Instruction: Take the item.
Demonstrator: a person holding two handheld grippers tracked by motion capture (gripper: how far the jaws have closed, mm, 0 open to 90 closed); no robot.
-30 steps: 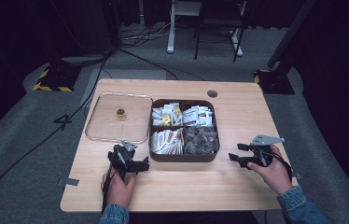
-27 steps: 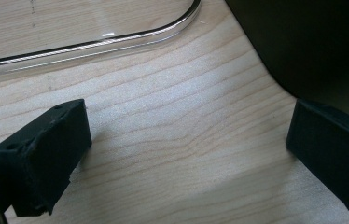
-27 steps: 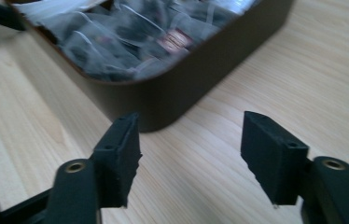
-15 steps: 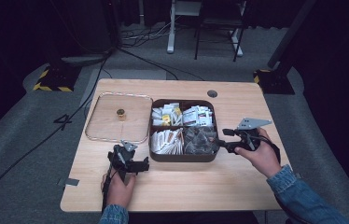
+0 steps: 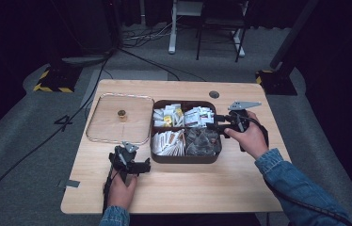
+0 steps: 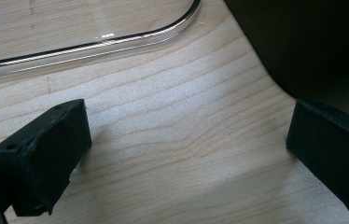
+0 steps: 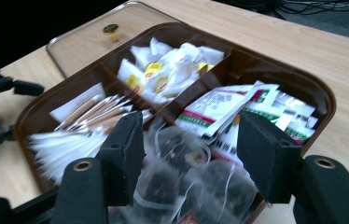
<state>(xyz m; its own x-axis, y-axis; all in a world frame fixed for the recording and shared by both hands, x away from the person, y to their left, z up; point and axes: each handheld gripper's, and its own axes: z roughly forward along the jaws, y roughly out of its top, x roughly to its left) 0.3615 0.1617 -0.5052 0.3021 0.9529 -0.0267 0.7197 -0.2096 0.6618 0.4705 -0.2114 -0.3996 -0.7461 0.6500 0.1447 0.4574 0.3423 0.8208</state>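
Observation:
A dark brown tray (image 5: 186, 160) with four compartments stands mid-table. It holds white-and-yellow sachets (image 7: 168, 70), green-and-red printed packets (image 7: 238, 112), paper sticks (image 7: 79, 126) and mesh tea bags (image 7: 182, 182). My right gripper (image 5: 211, 124) hovers over the tray's right side and points left. Its jaws stand apart above the tea bags (image 5: 202, 140); they have just been closing a little, with nothing between them (image 7: 193, 158). My left gripper (image 5: 145, 165) rests on the wood by the tray's front left corner (image 6: 312, 46), open and empty (image 6: 186, 154).
The clear lid (image 5: 120, 120) with a small gold knob (image 5: 122, 113) lies flat to the left of the tray; its rim (image 6: 116, 42) is just ahead of my left gripper. A round cable hole (image 5: 214, 94) sits near the table's far edge.
My right gripper has risen and moved left, from the bare table right of the tray to over the tray's right side. The left hand has kept still.

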